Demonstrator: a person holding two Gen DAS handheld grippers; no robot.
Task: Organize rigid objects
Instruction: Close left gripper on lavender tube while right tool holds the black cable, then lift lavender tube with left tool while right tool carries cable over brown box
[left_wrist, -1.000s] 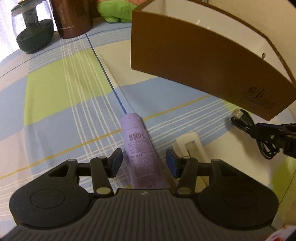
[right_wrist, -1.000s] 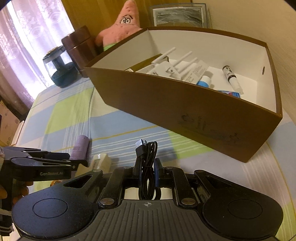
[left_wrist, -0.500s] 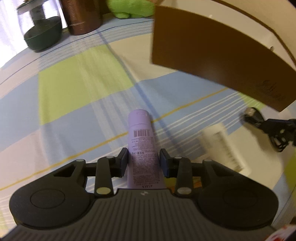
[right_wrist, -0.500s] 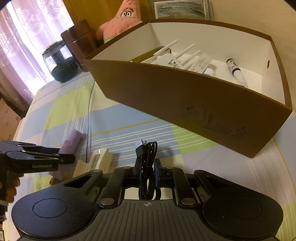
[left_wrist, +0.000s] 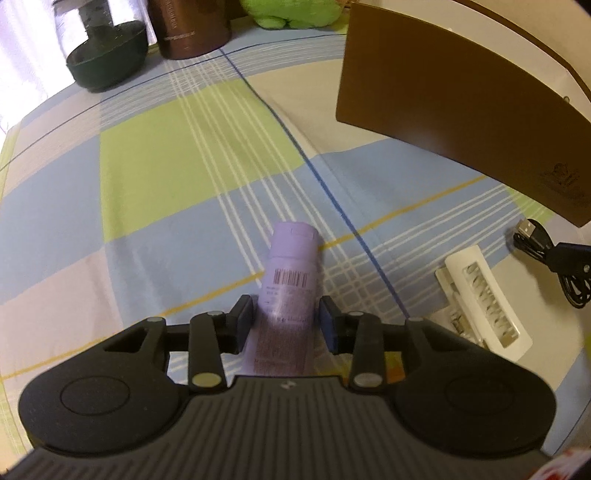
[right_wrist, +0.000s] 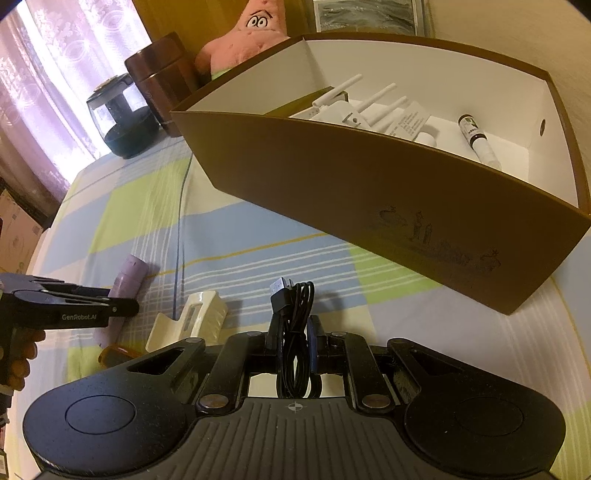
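My left gripper is shut on a lilac tube with a barcode label, held just above the checked cloth. It also shows at the left of the right wrist view. My right gripper is shut on a coiled black USB cable, held above the cloth in front of the brown box. The cable shows at the right edge of the left wrist view. The box holds a white router, a small bottle and other items.
A white plastic holder lies on the cloth between the grippers, with an orange item beside it. A dark glass jar, a brown canister and a pink plush star stand at the back.
My left gripper closed on the lilac tube and lifted it slightly. My right gripper rose with the cable, so the box now appears lower and nearer.
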